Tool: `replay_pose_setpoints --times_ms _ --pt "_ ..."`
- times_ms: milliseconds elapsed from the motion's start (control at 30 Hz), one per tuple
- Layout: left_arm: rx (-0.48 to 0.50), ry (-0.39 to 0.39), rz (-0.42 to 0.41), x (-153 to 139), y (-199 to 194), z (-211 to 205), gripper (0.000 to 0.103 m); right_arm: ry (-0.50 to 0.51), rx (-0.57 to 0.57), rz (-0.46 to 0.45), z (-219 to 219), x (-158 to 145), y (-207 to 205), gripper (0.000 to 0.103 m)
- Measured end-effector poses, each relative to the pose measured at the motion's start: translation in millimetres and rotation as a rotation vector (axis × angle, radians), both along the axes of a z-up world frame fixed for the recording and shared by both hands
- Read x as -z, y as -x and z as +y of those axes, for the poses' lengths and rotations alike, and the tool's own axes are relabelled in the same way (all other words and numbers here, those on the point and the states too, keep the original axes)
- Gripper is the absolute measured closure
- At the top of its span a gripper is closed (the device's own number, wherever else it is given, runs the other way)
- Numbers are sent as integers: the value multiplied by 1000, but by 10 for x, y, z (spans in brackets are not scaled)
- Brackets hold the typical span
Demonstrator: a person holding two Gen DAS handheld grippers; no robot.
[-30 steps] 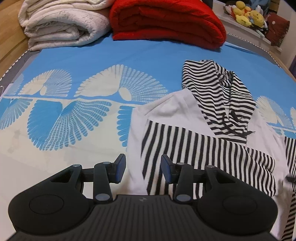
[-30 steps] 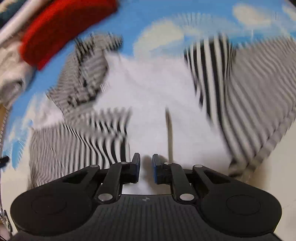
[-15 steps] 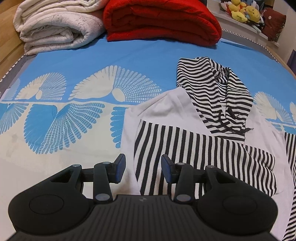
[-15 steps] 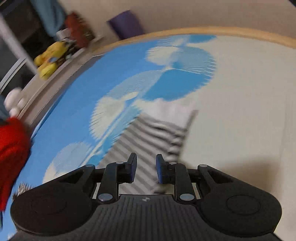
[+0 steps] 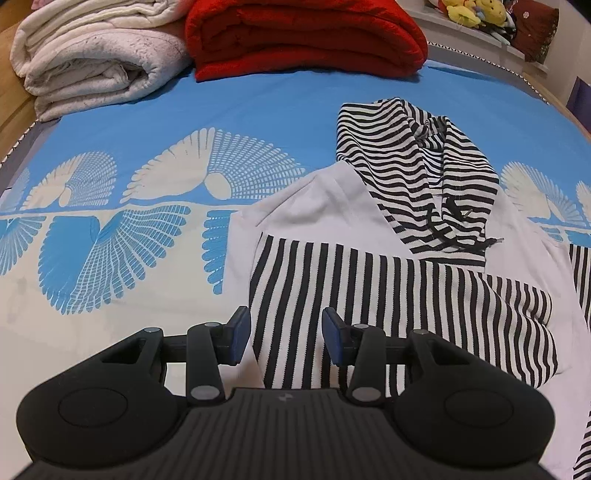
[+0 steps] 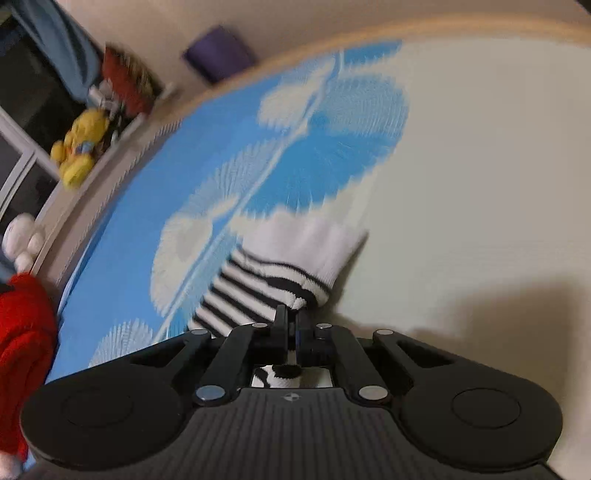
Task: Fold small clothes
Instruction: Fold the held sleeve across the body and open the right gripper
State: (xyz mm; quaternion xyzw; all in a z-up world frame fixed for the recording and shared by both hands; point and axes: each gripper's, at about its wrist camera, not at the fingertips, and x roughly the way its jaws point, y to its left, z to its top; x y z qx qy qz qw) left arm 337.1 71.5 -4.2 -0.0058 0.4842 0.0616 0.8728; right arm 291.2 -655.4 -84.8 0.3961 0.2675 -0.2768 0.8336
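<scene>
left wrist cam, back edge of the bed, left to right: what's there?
Folded white blanket → folded red blanket → yellow plush toys on the shelf beyond the bed.

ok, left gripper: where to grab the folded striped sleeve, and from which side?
Take the folded striped sleeve at its near-left corner, coming in low from the near side. That edge lies loose atop the hoodie's white body, right ahead of the open left gripper.

My left gripper [image 5: 284, 334] sits low in the frame with jaws apart and empty, while my right gripper [image 6: 291, 325] is pinched closed on the striped sleeve [image 6: 280, 273].
</scene>
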Motion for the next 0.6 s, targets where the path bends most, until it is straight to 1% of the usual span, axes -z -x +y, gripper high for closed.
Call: replay_pose_setpoints --times_ms 67,133,167,267,300,333,400,500,533,567,600 --pt "0 5 -4 -13 -8 -11 56 16 73 -13 -13 -95 61 100" --pt "5 8 -6 -22 -9 -28 56 27 105 25 -11 -111 91 99" --pt "6 9 -5 -25 -7 -38 56 16 106 39 -23 -76 97 96" --pt "16 10 -6 -30 8 -64 56 -66 96 69 -101 75 98 94" --pt "20 9 -6 -31 12 -67 56 -80 114 73 -126 105 120 87" --pt "22 7 -6 -32 16 -66 56 -95 131 68 -158 131 139 77" --pt "18 6 -7 -33 23 -42 56 -118 136 45 -197 159 150 74" --pt "4 4 -5 -32 24 7 56 -141 133 11 -221 181 143 74" --pt "3 3 -4 -33 25 21 56 -149 125 2 -224 183 129 91" --pt "0 3 -4 -37 24 34 56 -141 124 -5 -206 154 126 101" --pt "-2 6 -5 -45 25 48 56 -113 133 -5 -171 98 131 100"
